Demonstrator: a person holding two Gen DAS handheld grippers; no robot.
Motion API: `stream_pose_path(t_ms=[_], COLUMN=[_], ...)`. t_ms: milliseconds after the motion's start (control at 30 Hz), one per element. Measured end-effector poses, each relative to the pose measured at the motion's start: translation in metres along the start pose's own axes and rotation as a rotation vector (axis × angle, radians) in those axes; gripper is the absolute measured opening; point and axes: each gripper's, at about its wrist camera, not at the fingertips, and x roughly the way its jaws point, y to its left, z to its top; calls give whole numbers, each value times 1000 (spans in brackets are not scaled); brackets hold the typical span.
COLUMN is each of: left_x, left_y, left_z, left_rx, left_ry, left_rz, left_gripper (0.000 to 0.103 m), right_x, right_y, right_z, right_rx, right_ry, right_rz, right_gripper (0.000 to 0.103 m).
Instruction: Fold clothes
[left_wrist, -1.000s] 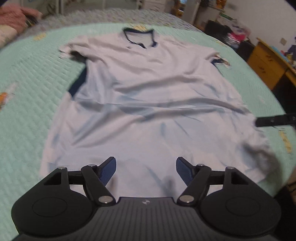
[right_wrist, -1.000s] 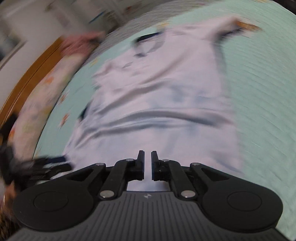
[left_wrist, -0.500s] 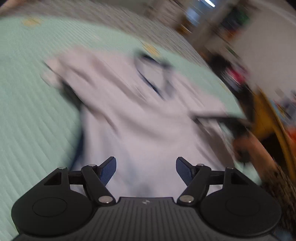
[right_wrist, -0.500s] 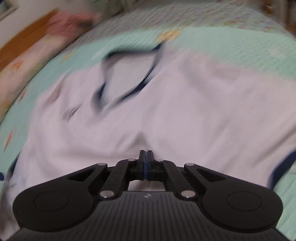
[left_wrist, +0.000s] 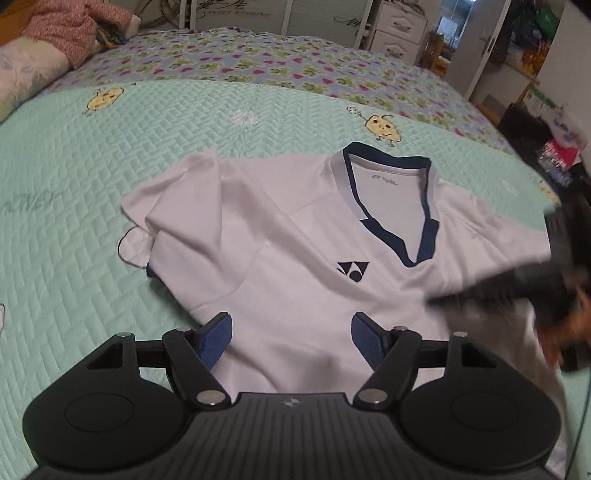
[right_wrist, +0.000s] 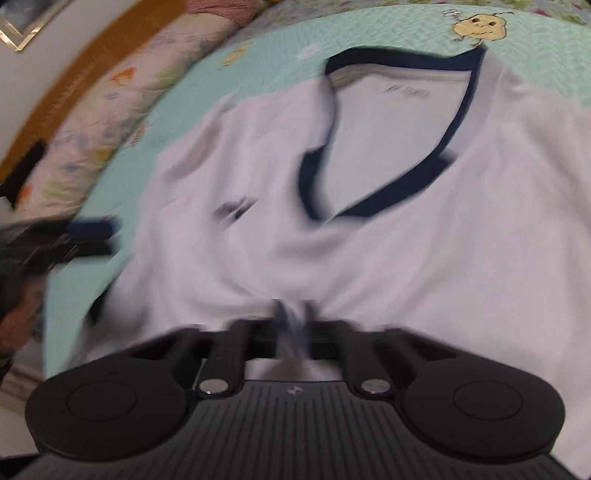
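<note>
Mint-green quilted bedspread (left_wrist: 74, 192) carries the white polo shirt (left_wrist: 295, 229), which now fills both views from chest to navy collar (left_wrist: 388, 206); 1 s ago the whole garment showed. Left gripper (left_wrist: 291, 338) hovers spread, empty. Right gripper (right_wrist: 291, 321), blurred, has clenched, apparently pinching shirt fabric; hem cut off.

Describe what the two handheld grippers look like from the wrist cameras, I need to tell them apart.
They look alike. The left gripper has a black ribbed body with a small pale logo, two round black discs, silver pivot pins on black link arms, and blue ribbed pads on its fingers. The right gripper has the same black ribbed body, logo, discs and pins, though blurred. No sleeve or cable shows clearly.
</note>
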Motion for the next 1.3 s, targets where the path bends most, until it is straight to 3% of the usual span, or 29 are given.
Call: stream_pose_path(t_ms=[100, 133, 167, 233, 333, 467, 533, 567, 633, 733, 800, 1000, 1133, 1300], left_x=[15, 20, 21, 21, 31, 60, 77, 86, 101, 118, 128, 151, 172, 186], left_y=[-6, -7, -8, -11, -13, -24, -35, -43, -55, -64, -68, -90, -100, -100], left_z=[5, 7, 10, 16, 36, 66, 80, 86, 96, 107, 113, 124, 130, 134], left_rx=[1, 2, 17, 58, 103, 157, 197, 205, 229, 238, 239, 306, 347, 391], left_ry=[37, 52, 53, 39, 6, 13, 12, 20, 23, 6, -12, -92, -90, -65], left_rz=[22, 26, 34, 53, 73, 69, 87, 115, 115, 136, 155, 267, 366, 402], left_gripper=[74, 74, 74, 74, 74, 74, 74, 74, 74, 74, 74, 75, 76, 77], right_x=[-7, -8, -10, -14, -20, -19, -14, -12, -12, -30, -39, -30, -18, -15], right_y=[-17, -14, -6, 13, 40, 20, 4, -8, -27, -37, -28, -3, -5, -16], right_z=[24, 25, 21, 9, -18, -10, 12, 24, 41, 39, 30, 30, 43, 54], right_rx=[59, 50, 49, 18, -34, 36, 79, 98, 154, 286, 277, 67, 36, 51], right_ry=[-234, -261, -261, -246, -180, -105, -135, -169, -256, -372, -399, -354, -311, -252], right_rz=[-284, -329, -296, -198, -206, -141, -207, -248, -318, -264, -286, -470, -572, -610], right_gripper=[0, 0, 8, 9, 20, 20, 15, 0, 0, 11, 21, 27, 29, 28])
